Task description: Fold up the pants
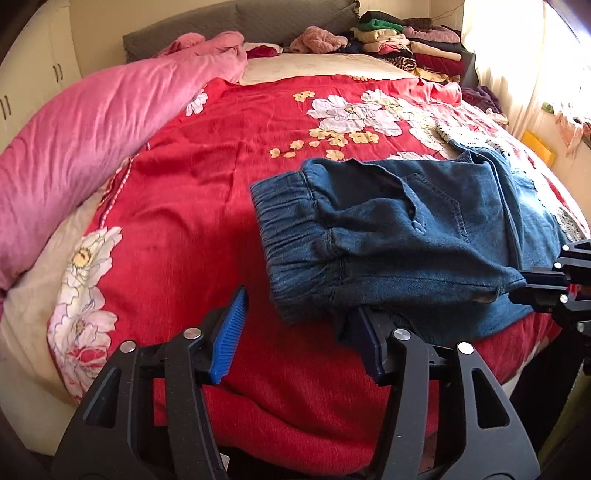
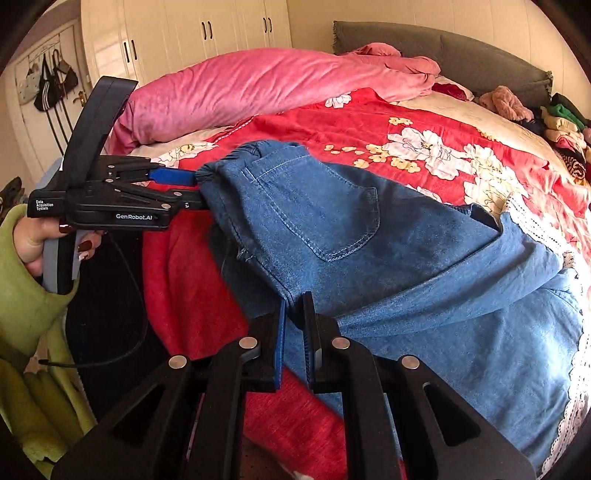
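Observation:
Blue denim pants (image 1: 406, 236) with an elastic waistband lie folded on the red floral bedspread (image 1: 207, 206), near the front edge. My left gripper (image 1: 299, 336) is wide open; the waistband corner drapes over its right finger (image 1: 369, 347). In the right wrist view the left gripper (image 2: 192, 188) sits at the waistband end of the pants (image 2: 369, 258). My right gripper (image 2: 294, 339) is shut on a pinched fold of the denim at the near edge. It also shows at the right edge of the left wrist view (image 1: 532, 288), holding the denim corner.
A pink duvet (image 1: 92, 140) is bunched along the left side of the bed. Stacks of folded clothes (image 1: 406, 44) sit at the head by the grey headboard (image 1: 240, 26). White lace cloth (image 2: 569, 398) lies under the pants. Wardrobe doors (image 2: 203, 33) stand behind.

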Motion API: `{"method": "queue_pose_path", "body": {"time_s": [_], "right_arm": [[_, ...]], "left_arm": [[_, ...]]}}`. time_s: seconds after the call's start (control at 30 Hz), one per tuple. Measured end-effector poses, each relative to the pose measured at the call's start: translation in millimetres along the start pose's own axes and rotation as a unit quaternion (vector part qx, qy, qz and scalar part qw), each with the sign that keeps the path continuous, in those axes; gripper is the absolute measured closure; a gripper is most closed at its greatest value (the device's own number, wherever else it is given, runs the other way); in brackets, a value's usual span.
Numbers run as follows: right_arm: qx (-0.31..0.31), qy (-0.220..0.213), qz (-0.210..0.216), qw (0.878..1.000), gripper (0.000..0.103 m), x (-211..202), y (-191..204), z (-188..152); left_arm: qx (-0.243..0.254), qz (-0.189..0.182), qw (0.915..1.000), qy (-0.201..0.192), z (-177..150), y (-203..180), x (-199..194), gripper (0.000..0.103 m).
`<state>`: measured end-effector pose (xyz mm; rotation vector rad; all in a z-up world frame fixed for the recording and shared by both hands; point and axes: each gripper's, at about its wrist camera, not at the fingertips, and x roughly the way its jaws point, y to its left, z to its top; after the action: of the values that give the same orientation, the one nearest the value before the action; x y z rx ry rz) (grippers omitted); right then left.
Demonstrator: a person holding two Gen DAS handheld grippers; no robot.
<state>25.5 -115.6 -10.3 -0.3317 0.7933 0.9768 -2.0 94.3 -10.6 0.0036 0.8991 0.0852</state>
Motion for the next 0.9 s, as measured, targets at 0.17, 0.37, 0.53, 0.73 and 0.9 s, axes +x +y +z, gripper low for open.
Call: {"method": "queue_pose_path", "body": {"time_s": [0.17,0.37,0.53,0.73,0.9], "right_arm": [[0.000,0.010,0.003,1.000,0.095,3.7,2.7,-4.3],[-0.002,0.027,0.020,0.999,0.095,16.5,8.8,-10.4],[-0.001,0.033,0.022,0.999,0.095,19.2,10.1,-13.5],[0.050,0.044,0.058,0.996,0.083,11.4,-4.0,-14.5],[0.071,-0.016,0.036,0.997,0.072,-14.1,-15.5,2.8]], "left_arm": [[-0.011,0.009,0.9998,0.014,-11.7,11.7,-8.9,0.050],[-0.041,-0.006,0.9989,-0.023,-4.3,20.0,-37.9,0.051],[-0.030,-0.060,0.9973,-0.029,21.0,-14.1,-25.9,0.051],[-0.002,-0.027,0.9994,0.021,13.6,-37.1,24.1,0.051],[-0.009,-0.034,0.9992,0.016,12.2,-32.8,21.3,0.051]]}}
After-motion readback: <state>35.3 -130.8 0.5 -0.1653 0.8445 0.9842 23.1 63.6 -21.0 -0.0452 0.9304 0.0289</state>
